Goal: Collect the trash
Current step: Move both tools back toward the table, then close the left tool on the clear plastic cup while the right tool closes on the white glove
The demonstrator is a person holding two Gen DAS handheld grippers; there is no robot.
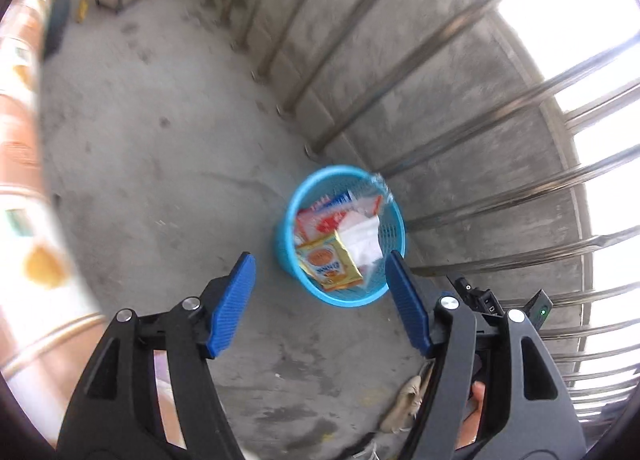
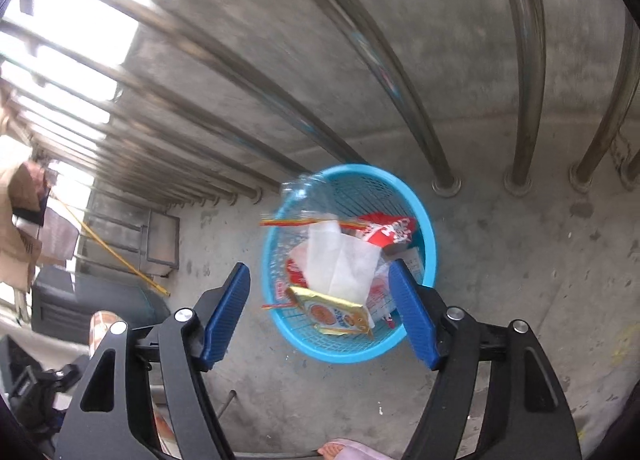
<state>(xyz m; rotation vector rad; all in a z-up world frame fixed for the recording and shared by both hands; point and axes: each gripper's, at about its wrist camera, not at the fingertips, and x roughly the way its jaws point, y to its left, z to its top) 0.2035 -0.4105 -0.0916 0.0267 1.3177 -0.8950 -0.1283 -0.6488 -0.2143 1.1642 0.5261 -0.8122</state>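
Blue basket point(image 1: 286, 236): on concrete floor point(image 1: 160, 140), by railing point(image 1: 460, 220) at two o'clock.
Trash: wrappers point(image 2: 340, 314), tissue point(image 2: 340, 264) inside basket.
Left gripper point(image 1: 320, 302): spread apart, empty.
Right gripper point(image 2: 320, 310): spread apart, empty.

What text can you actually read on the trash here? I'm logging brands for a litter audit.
None can be read for certain.
Yellow packet in the blue basket: blue lettering under an orange round, too blurred.
Red wrapper: white characters, blurred, unreadable.
Clear wrapper with a red-and-yellow strip: no legible print.
White tissue: blank.
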